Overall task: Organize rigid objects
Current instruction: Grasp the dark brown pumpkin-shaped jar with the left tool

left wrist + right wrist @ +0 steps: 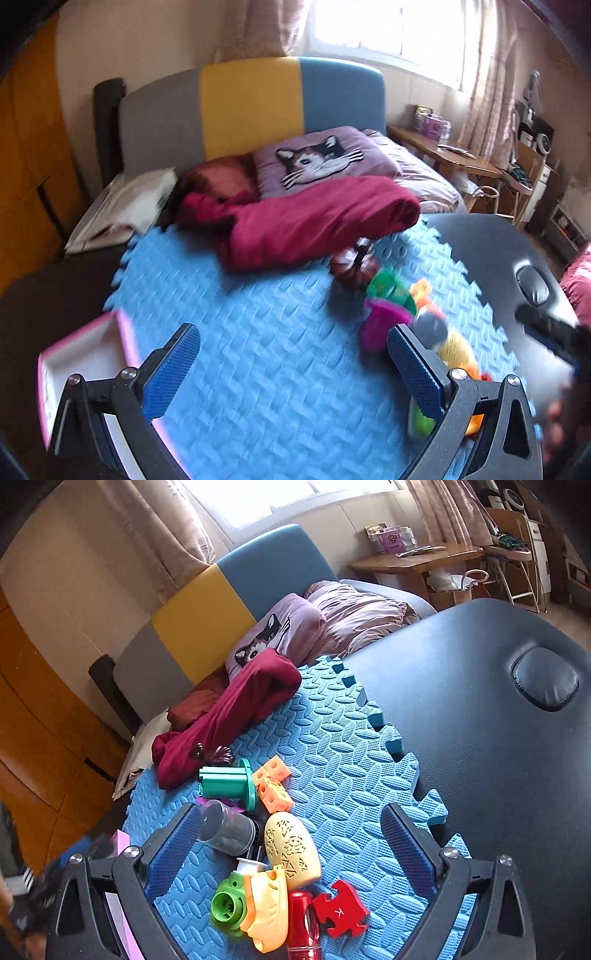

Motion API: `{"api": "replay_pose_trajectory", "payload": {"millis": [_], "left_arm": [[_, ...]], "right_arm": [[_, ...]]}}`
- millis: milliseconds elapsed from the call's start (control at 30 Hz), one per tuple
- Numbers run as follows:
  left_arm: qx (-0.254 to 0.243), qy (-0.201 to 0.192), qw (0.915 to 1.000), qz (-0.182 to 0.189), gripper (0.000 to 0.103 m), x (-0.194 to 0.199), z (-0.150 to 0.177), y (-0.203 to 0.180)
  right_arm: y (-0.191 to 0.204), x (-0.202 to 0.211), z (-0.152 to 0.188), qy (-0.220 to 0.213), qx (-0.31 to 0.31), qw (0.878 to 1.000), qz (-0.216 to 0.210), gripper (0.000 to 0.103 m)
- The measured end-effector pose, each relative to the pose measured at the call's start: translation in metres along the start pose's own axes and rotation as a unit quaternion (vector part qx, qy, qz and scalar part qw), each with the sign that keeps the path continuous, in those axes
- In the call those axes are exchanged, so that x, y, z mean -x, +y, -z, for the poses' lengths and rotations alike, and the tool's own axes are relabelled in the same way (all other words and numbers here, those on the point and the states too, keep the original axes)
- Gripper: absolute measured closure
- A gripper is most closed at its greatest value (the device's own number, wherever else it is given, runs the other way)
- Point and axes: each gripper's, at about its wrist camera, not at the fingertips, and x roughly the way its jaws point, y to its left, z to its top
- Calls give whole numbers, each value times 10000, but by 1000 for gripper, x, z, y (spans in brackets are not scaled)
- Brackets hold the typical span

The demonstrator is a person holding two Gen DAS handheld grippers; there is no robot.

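Several hard plastic toys are lying in a loose pile on the blue foam mat (pixel 332 775), which is showing a woven oval relief and toothed edges. A cream perforated oval shell (pixel 291 845) is pointing its long axis away from the camera, beside a grey cylinder (pixel 227 830) lying on its side. A red puzzle piece (pixel 340 908) is lying flat. A pink-rimmed tray (pixel 85 365) is sitting at the mat's left edge. The mat is covering a dark padded table (pixel 480 701) near a bed. The right gripper (pixel 295 849) is spreading around the pile, and the left gripper (pixel 291 369) is spreading over bare mat, both holding nothing.
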Motion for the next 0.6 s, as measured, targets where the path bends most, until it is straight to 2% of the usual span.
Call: {"api": "replay_pose_trajectory", "payload": {"millis": [167, 367, 533, 600], "left_arm": [[-264, 38, 9996, 88, 2, -35, -32, -24], [-686, 150, 9971, 291, 23, -76, -54, -50], [-760, 343, 9957, 394, 40, -111, -60, -62], [-784, 392, 9954, 395, 50, -121, -59, -64]], "right_arm": [[0, -2, 0, 73, -44, 9999, -84, 4], [1, -6, 1, 207, -42, 9996, -166, 4], [2, -8, 1, 292, -44, 9992, -255, 4], [2, -10, 1, 327, -58, 9991, -261, 4]]}}
